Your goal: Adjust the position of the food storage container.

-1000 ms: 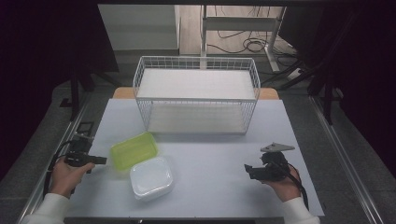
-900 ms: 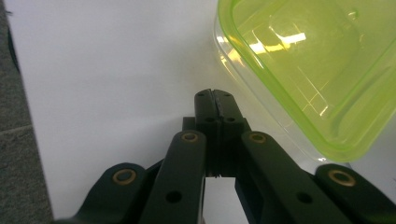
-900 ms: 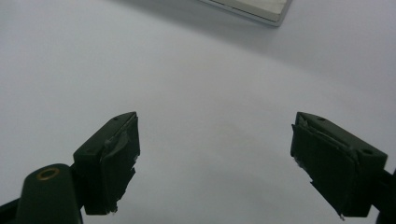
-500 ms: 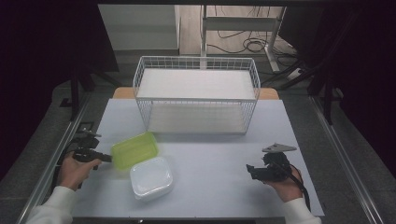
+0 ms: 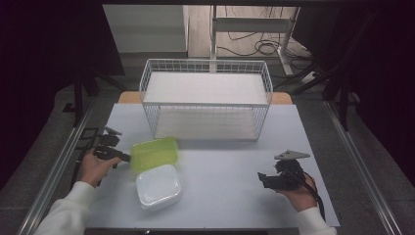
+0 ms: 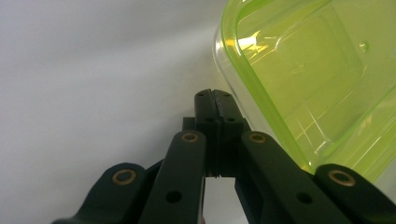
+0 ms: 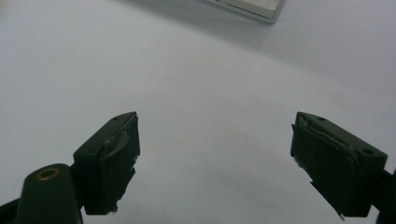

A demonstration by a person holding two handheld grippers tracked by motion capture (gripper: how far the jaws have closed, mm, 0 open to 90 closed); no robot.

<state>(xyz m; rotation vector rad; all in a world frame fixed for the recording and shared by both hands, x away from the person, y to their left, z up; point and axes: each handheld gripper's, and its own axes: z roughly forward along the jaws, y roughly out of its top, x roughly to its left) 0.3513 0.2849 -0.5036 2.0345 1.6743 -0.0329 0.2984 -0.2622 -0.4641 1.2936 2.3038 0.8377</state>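
Our left gripper (image 5: 126, 157) sits at the left of the high view with its fingers (image 6: 205, 105) clenched together, nothing between them. The green container (image 5: 154, 152) lies directly to the right of the tips, its near short end just beside or touching them; we cannot tell which. Its long axis runs left to right, roughly in line with the gripper. Just below it on the tabletop (image 5: 225, 171) rests the white container (image 5: 157, 186). Our right gripper (image 5: 264, 178), lower right, is well apart from both, fingers (image 7: 109, 161) released wide over bare tabletop. The left hand is nearer, so we judge any push is its work.
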